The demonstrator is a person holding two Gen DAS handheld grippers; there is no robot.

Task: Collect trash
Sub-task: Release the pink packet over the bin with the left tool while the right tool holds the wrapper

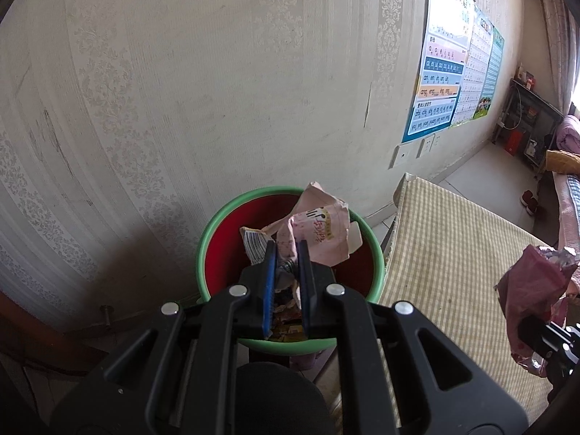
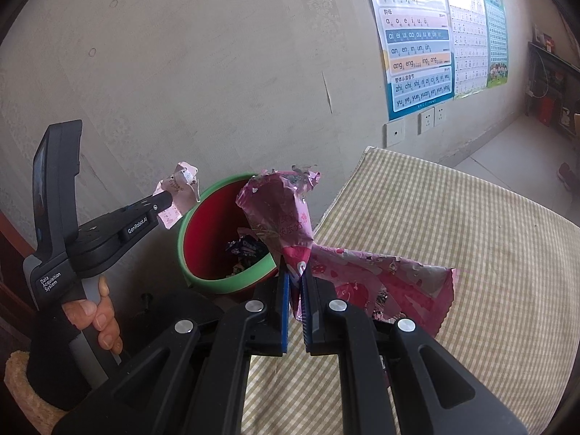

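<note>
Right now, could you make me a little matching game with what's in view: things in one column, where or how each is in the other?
Things:
1. light pink wrapper
2. dark pink foil bag
3. bin
4. checked cloth

Places or states:
A. green rim, red inside
B. pinched in the left gripper
C. spread over the table
D. pinched in the right gripper

Pairs: 1-B, 2-D, 3-A, 4-C

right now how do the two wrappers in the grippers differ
The pale wrapper is light pink, paper-like and crumpled small; the foil wrapper is deep magenta, shiny and spreads wider. The pale one, in the left gripper, hangs over the bin; the foil one, in the right gripper, hangs beside the rim. Both are pinched by shut jaws.
</note>
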